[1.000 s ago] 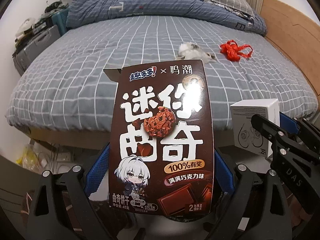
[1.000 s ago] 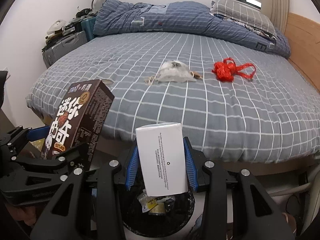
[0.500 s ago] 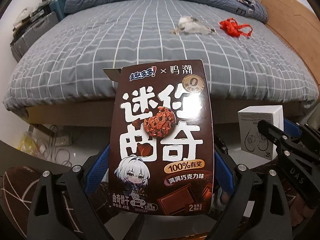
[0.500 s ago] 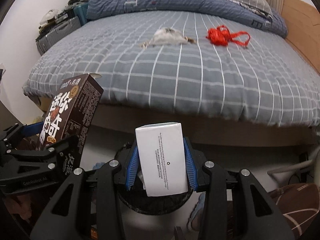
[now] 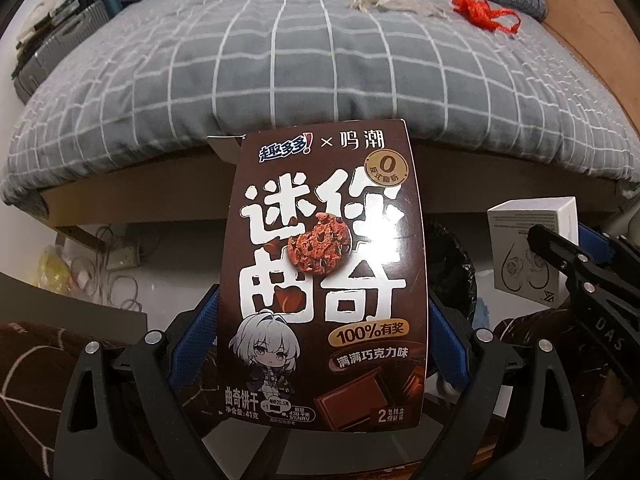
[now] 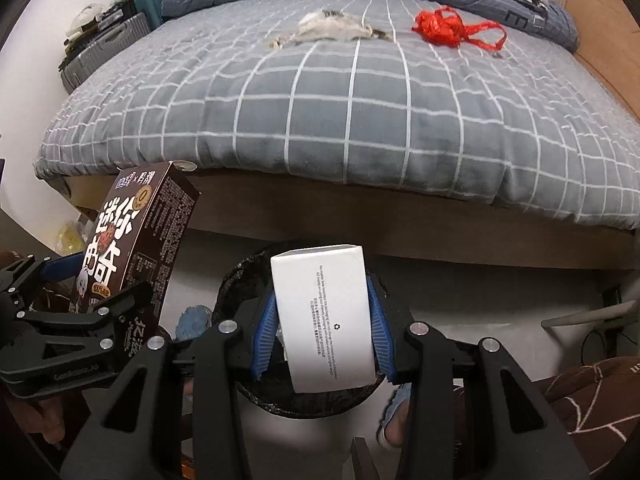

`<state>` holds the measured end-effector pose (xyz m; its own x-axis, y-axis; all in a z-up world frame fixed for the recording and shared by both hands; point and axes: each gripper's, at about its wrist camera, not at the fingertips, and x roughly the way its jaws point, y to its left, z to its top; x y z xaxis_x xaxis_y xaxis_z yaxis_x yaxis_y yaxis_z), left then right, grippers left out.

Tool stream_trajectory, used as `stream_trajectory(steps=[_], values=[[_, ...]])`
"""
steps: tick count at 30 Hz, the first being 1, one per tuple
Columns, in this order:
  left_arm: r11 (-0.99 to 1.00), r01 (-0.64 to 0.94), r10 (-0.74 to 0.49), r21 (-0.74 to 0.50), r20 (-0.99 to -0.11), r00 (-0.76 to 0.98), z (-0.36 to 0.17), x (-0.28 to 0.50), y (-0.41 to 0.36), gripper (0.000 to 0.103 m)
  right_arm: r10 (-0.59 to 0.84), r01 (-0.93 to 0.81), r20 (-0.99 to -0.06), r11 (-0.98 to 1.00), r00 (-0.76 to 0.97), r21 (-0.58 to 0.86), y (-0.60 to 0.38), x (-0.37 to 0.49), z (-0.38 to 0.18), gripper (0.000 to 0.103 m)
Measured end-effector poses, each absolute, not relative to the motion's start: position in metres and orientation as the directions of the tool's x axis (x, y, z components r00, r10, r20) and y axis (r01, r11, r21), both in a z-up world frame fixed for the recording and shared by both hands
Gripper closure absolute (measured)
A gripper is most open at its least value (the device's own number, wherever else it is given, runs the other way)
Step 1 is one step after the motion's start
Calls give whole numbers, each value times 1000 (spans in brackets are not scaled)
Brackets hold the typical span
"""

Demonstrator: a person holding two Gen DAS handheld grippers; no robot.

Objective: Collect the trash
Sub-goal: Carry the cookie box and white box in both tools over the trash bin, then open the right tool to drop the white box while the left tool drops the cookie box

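Note:
My left gripper (image 5: pixel 324 320) is shut on a brown cookie box (image 5: pixel 324 264) with white lettering, held upright; the same cookie box (image 6: pixel 132 248) shows at the left of the right wrist view. My right gripper (image 6: pixel 322 320) is shut on a small white box (image 6: pixel 324 316), which hangs right over a black-lined trash bin (image 6: pixel 240 280). In the left wrist view that white box (image 5: pixel 528 236) sits at the right, and the bin (image 5: pixel 456 256) peeks out behind the cookie box. A crumpled white wrapper (image 6: pixel 328 26) and a red plastic string (image 6: pixel 452 32) lie on the bed.
The grey checked bed (image 6: pixel 360 112) fills the upper half, its wooden frame (image 6: pixel 400 216) just beyond the bin. Suitcases (image 6: pixel 104 48) stand at the far left. Cables and a power strip (image 5: pixel 120 256) lie on the floor under the bed's left corner. A brown patterned fabric (image 6: pixel 580 396) is lower right.
Both grippers have sunk and tipped downward with their boxes still held. The bed has slid up in both views and the bin now shows fully under the white box.

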<state>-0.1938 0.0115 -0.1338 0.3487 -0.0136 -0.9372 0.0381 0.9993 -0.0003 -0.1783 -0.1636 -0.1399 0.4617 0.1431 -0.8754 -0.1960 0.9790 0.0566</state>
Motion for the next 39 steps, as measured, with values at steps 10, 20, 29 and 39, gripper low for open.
stream_trajectory(steps=[10,20,29,39], values=[[999,44,-13,0,-955,297,-162,-184,9,13,129,-180,-902,982,412,59,-161,-168,-166,63],[999,45,-22,-10,-962,273,-184,-175,9,13,124,-182,-922,981,367,60,-158,-159,-192,63],[998,57,-15,-1,-972,234,-209,-164,7,13,115,-190,-944,980,308,57,-147,-142,-221,63],[998,51,-45,-34,-972,232,-206,-162,9,13,99,-225,-949,974,298,31,-134,-142,-233,57]])
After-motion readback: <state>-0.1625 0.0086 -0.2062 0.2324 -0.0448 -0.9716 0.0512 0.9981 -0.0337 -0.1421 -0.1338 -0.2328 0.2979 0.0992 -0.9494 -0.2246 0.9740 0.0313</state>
